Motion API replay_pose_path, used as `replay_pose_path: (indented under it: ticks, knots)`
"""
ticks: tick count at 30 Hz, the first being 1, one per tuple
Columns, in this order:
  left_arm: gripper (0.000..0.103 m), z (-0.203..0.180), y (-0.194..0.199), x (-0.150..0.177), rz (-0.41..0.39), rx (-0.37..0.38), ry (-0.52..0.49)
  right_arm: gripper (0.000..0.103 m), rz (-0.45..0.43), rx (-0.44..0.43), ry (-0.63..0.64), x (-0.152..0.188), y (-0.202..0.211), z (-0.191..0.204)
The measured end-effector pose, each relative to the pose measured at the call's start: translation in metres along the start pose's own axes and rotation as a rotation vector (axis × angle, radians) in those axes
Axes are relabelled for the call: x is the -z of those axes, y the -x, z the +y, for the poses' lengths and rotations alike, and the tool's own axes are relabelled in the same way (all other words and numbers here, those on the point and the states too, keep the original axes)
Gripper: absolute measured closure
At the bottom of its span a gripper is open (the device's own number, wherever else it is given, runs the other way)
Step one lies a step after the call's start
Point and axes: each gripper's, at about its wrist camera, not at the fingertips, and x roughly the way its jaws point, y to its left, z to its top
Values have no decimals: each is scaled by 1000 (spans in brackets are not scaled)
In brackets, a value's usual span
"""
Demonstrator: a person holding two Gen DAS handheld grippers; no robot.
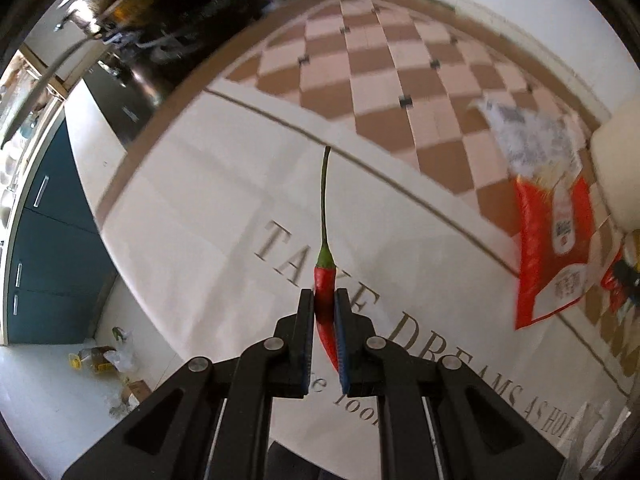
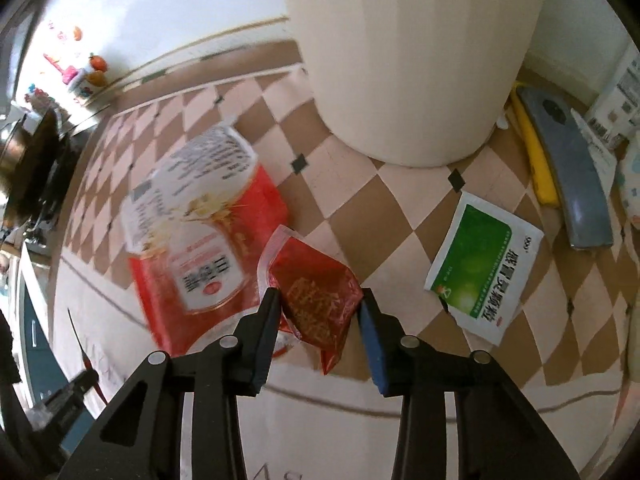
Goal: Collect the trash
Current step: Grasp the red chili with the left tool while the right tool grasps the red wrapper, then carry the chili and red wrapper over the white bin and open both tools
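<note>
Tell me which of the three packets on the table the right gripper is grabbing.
The small dark red sauce sachet, sitting between the right gripper fingers. The big red-and-white bag lies left of it, and the green-and-white packet lies off to the right, untouched.

Glossy plastic sauce sachet (image 2: 316,296), matt printed tablecloth (image 1: 224,216)

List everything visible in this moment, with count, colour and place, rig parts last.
chili pepper: 1, red with green stem, held between the left gripper's fingers above the cloth
large food packet: 1, red and white, lying on the checkered tablecloth
sauce sachet: 1, dark red, between the right gripper's fingers
medicine sachet: 1, green and white, right of the sauce sachet
bin: 1, cream, behind the packets
left gripper: 1, black, shut on the chili pepper
right gripper: 1, black, open around the sauce sachet
</note>
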Motion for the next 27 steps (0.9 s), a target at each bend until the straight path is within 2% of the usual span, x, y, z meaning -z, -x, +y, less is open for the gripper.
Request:
replay_pose_path:
  ticks: [4, 8, 16, 22, 27]
  knots:
    - [96, 18, 26, -1, -50, 14, 23, 62, -6, -39, 39, 5, 18, 22]
    - [96, 52, 46, 4, -91, 13, 59, 62, -9, -86, 90, 14, 33, 52]
    - [96, 143, 61, 26, -104, -26, 177, 63, 21, -193, 307, 47, 45, 168]
    - [96, 224, 56, 65, -80, -63, 320, 63, 61, -274, 479, 96, 45, 264]
    - [96, 291, 30, 107, -21, -72, 449, 63, 109, -331, 614, 155, 35, 338]
